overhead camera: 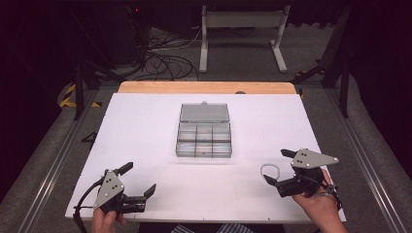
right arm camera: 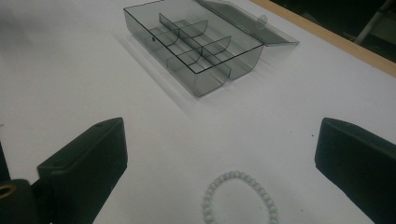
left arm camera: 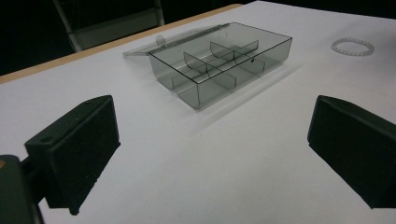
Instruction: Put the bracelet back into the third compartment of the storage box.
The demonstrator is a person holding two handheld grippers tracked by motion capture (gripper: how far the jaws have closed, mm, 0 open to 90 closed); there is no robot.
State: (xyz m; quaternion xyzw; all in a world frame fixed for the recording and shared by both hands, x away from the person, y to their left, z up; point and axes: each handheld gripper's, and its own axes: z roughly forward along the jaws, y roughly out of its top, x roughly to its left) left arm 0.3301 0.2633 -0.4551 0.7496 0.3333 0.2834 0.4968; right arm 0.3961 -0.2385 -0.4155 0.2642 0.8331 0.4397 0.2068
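Only real obstacle on the worktop [overhead camera: 145, 126] is the clear compartment box [overhead camera: 204, 141] at its centre, with its lid [overhead camera: 204, 112] folded flat toward the far edge; bare white surface runs wide on both sides of it out to the left and right edges. Near edge: left gripper [overhead camera: 137, 180] sits at the near-left corner, jaws spread, with open surface between it and the box. Right gripper [overhead camera: 280, 167] sits at the near-right corner, jaws apart, with the white bead bracelet [overhead camera: 270, 170] lying flat just beside them, well apart from the box.
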